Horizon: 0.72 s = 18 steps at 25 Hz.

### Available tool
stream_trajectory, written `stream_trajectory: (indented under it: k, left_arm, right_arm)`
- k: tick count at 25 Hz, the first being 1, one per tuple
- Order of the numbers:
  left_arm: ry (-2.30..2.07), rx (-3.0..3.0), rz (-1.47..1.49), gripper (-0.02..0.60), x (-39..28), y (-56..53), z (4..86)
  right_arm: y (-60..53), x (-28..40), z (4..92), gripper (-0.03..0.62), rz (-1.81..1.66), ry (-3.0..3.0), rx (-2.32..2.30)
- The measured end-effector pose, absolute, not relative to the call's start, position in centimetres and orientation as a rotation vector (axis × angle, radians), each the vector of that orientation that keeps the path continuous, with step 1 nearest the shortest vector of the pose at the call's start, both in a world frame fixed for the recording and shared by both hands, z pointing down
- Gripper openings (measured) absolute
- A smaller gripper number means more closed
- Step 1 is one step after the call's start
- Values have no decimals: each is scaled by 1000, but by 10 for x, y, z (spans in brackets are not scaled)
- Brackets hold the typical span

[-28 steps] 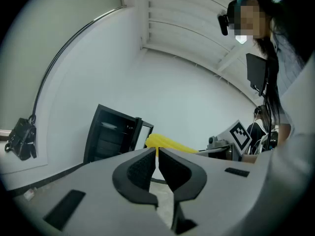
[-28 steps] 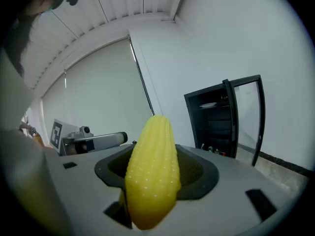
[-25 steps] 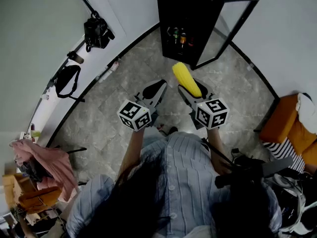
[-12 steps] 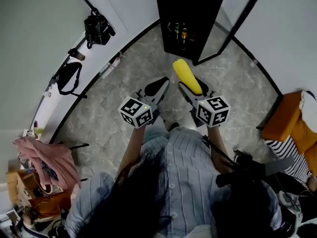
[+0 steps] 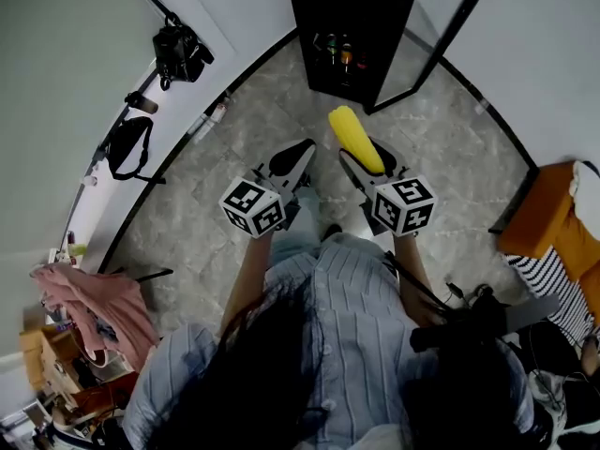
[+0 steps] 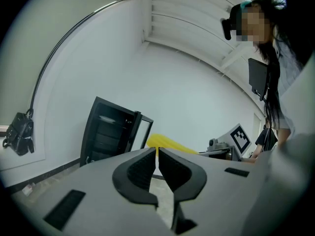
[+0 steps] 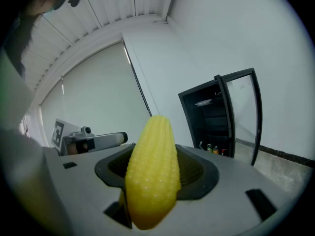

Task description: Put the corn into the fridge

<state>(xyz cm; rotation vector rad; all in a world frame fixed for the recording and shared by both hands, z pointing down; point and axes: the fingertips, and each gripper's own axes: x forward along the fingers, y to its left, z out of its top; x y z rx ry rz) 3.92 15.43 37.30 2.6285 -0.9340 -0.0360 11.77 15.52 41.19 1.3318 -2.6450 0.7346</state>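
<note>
Corn [image 5: 354,139] is clamped in the right hand-held gripper [image 5: 366,162], well short of the fridge [image 5: 352,17] ahead, whose door [image 5: 422,45] stands open. The left hand-held gripper [image 5: 292,160] is clenched, empty. Pickup looks done; placing inside is left.

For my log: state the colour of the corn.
Yellow; the corn, held in the right gripper, shows best in the right gripper view.

no legible text, brands or numbers, only coded square markers on left tongs [image 5: 302,150], right tongs [image 5: 364,154]
</note>
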Motion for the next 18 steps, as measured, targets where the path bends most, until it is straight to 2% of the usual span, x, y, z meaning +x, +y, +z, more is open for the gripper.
stream_trajectory:
  k: [18]
  left_arm:
    - [-841, 2621, -51, 8, 16, 56, 382]
  right_arm:
    - [63, 99, 426, 252, 813, -2584, 1413]
